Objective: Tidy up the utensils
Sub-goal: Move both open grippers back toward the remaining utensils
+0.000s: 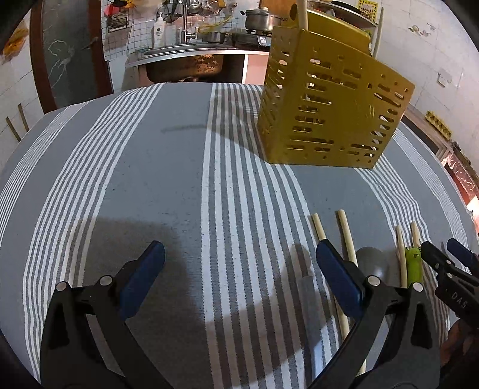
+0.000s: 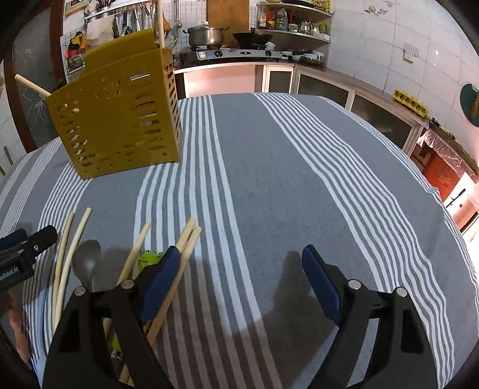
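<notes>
chopsticks [image 2: 185,263] partly hidden behind right gripper [image 2: 239,260].

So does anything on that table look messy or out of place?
Yes. Chopsticks, a grey spoon and a green frog-topped utensil lie scattered at loose angles on the striped cloth, not in the yellow holder. Only a couple of sticks poke out of the holder. Nothing looks spilled or broken.

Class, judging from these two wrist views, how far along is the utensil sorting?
Done: two sticks already stand in the yellow holder. In hand: nothing; left gripper and right gripper are open. Left: chopsticks, grey spoon and green frog piece lie on the striped cloth.
</notes>
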The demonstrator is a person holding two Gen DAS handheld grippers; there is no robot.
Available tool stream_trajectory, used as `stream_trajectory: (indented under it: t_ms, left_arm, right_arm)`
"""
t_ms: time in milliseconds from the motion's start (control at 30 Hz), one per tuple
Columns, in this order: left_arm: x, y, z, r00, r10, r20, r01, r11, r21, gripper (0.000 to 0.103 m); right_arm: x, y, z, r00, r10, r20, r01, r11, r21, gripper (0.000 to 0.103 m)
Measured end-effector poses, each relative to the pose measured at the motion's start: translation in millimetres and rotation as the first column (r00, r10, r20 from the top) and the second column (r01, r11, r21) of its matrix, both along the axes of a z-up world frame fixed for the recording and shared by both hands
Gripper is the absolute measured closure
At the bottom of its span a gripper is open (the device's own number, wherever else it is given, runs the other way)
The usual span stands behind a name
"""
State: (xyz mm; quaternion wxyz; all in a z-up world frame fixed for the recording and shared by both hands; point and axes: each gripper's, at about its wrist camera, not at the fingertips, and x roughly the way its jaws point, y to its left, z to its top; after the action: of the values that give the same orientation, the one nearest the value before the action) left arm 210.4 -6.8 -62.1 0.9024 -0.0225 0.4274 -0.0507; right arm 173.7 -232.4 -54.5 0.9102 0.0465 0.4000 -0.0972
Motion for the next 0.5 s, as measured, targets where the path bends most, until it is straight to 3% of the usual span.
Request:
stream_trajectory:
  t_ms: [233,500]
  left_arm:
    - [0.5,-1.4,-2.2,1.000,-0.001,-0.008,0.001,1.000,0.013,0.005]
    - [-4.4,-5.2,-1.7,1.000,-0.013,-0.013,0.014,0.999,0.032,0.006]
  right_arm:
    - [-2.5,-1.4,0.0,1.000,0.013,-0.015,-0.012,0.998,0.058,0.021]
    - [-0.6,1.4,-2.2,0.999,0.021,-0.035,-0.019,0.998,0.059,0.022]
